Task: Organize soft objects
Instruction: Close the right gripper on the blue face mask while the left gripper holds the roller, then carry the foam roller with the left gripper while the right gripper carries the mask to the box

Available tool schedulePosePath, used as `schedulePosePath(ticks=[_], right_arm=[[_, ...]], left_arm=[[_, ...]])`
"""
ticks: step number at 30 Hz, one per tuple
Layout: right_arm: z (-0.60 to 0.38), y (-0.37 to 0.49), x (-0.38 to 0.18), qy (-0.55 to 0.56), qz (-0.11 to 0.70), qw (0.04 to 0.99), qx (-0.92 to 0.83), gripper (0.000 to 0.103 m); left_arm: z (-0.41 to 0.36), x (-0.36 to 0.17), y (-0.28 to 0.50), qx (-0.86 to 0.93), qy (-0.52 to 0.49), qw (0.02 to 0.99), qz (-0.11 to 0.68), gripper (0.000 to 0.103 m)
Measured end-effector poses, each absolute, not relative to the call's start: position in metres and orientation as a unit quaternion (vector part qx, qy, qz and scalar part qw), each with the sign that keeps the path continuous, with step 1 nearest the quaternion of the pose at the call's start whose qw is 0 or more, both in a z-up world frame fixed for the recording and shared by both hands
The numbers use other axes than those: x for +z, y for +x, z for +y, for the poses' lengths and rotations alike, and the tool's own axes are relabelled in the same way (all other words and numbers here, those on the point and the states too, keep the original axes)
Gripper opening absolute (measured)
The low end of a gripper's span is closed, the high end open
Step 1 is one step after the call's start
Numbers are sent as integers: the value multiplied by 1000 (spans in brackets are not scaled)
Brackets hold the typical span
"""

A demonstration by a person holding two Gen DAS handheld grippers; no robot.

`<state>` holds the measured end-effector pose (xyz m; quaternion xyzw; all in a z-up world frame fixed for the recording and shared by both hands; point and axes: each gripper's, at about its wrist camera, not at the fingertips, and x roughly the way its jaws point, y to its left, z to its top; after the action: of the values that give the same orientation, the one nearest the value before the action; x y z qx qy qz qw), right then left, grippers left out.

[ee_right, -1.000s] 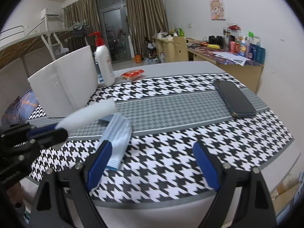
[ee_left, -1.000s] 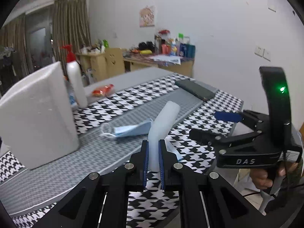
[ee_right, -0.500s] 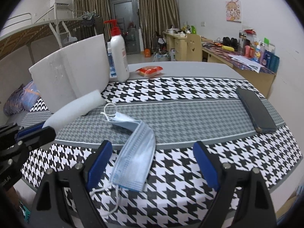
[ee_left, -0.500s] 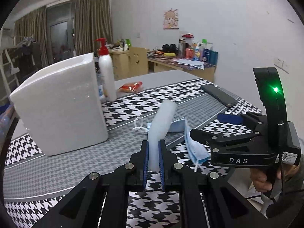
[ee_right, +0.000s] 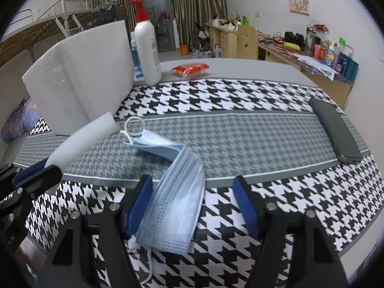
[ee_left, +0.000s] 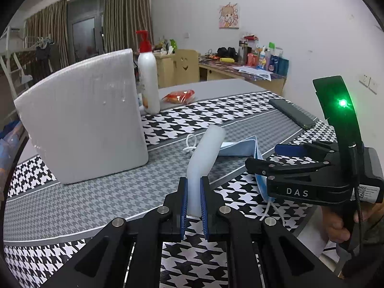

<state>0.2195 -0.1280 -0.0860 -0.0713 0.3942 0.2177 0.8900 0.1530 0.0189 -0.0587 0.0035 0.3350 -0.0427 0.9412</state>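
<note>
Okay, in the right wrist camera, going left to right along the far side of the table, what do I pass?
White foam block → white pump bottle with the red top → red snack packet → dark phone near the right edge.

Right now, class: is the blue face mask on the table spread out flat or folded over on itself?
Folded. The face mask bends sharply partway along, one half angling off from the other on the table, between the open right gripper fingers.
</note>
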Motion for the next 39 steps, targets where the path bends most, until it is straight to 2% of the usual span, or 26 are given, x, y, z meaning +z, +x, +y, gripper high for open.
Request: schedulePosePath(ticks=[8,18,21,27,39], right_arm=[[-126,224,-93,-73,413,883,214,55],[-136,226,-95,-73,417,885,194,24],[-139,226,-95,-75,414,887,191,18],[-145,226,-95,-71,415,887,187,13],[-173,213,-81,-57,393,903,162,13]], left_arm=[[18,-64,157,-46,0,939,341,11],[10,-66,162,-56,-2,938,343,11],[8,-67,162,-55,-2,937,344,11],[7,-67,161,-53,-3,938,344,11],[2,-62,156,-54,-2,941,334,11]])
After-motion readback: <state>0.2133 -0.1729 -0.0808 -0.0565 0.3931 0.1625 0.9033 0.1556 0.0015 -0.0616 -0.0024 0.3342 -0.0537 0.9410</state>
